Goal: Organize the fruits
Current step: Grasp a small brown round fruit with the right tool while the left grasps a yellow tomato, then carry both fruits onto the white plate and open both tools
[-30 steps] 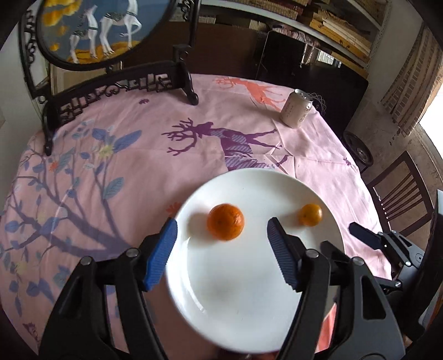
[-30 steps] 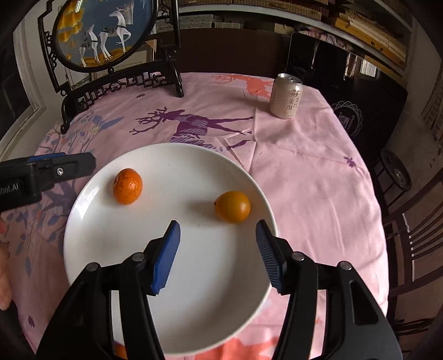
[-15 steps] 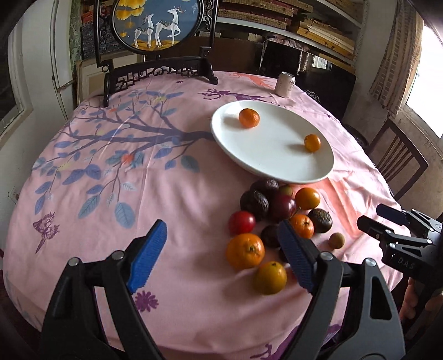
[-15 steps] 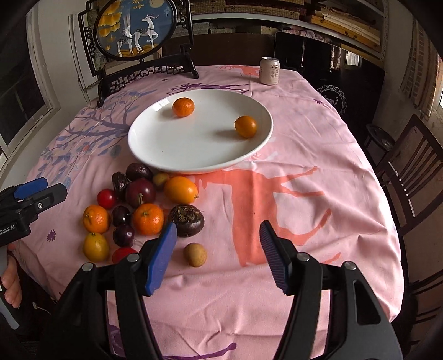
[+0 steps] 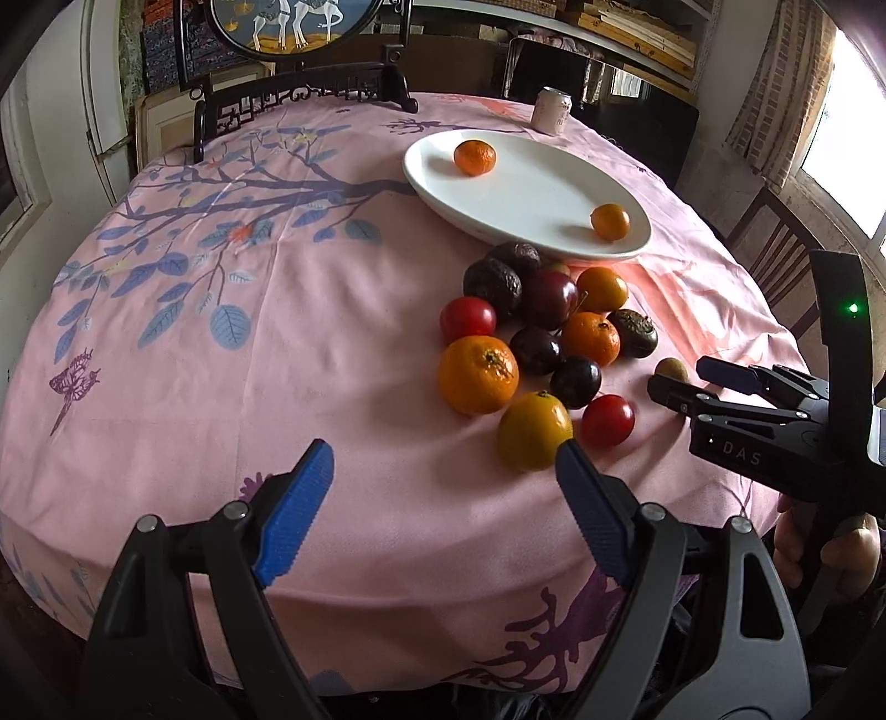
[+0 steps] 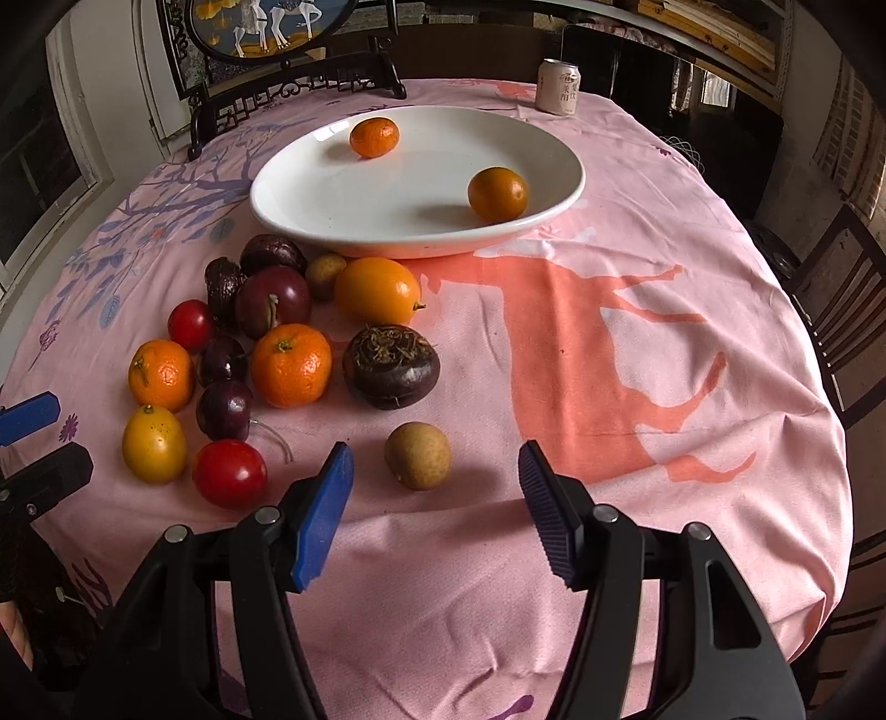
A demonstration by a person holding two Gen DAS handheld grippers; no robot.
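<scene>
The framed deer picture [image 6: 266,27] at the far side is cut off by the top edge in both views, so only its lower part shows. The print on the can [image 6: 558,87] is too small to read. In the left wrist view a small brownish fruit [image 5: 671,369] sits partly hidden behind the right tongs [image 5: 695,382], and a pale fruit [image 5: 556,268] is mostly covered by the dark ones around it. The surface [image 6: 637,354] runs out of sight behind the tongs' arms along its near edge.

Glossy white plate [image 6: 559,194] on matt, creased pink tablecloth [image 6: 637,387]
</scene>
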